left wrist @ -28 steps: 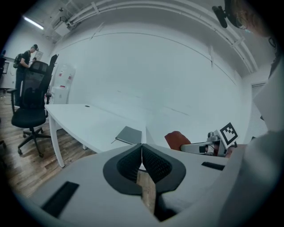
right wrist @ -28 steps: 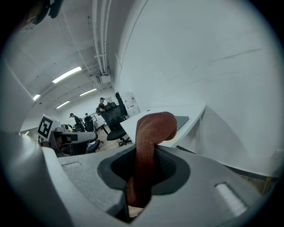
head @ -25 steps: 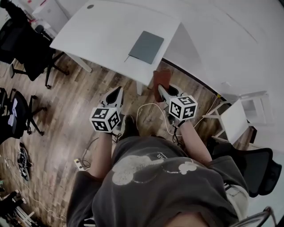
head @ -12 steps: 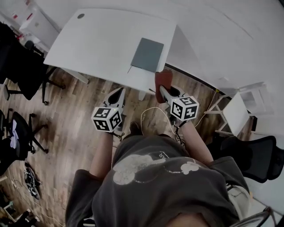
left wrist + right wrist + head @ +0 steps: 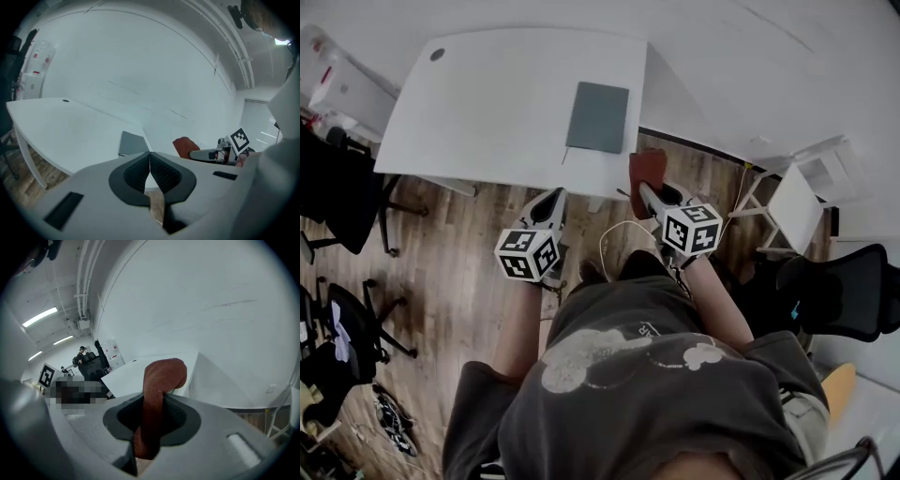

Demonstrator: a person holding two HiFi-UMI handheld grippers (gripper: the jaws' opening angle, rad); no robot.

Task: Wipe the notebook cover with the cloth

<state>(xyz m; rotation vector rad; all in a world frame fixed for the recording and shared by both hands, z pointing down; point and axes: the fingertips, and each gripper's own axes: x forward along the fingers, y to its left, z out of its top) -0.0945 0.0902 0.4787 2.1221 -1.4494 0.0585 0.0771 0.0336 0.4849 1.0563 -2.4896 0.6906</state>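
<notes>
Holding a reddish-brown cloth (image 5: 158, 380), the right gripper (image 5: 645, 190) has its jaws pinched on the fabric about mid-length. One end rises above the jaws and curls over, and the other hangs below them. The left gripper (image 5: 551, 199) has its jaws pressed together with nothing between them. Both grippers are held over the wooden floor (image 5: 459, 244) on the near side of the white table (image 5: 487, 103), and neither touches it.

The notebook (image 5: 598, 116) is grey and closed. It lies flat, cover up, on the right part of the table, close to the near edge. The cloth sits just short of that edge, near the notebook's near right corner but apart from it. No wiping contact has been made.

Assessment of handling:
- **Cloth:** it appears soft and light, yet thick enough to hold a curl. It should flatten and conform under gentle pressure. The present hold looks adequate, since the free upper fold offers a pad to lay on the cover.
- **Notebook:** it looks thin and light. The table top looks smooth, so the notebook is likely to slide or turn under a sideways stroke. How stiff the cover is cannot be told.
- **Steadying point:** the closed left jaws could press down on the near left corner, clear of the wiping path.
- **Strokes:** they would best run away from that held corner, with light pressure.
</notes>
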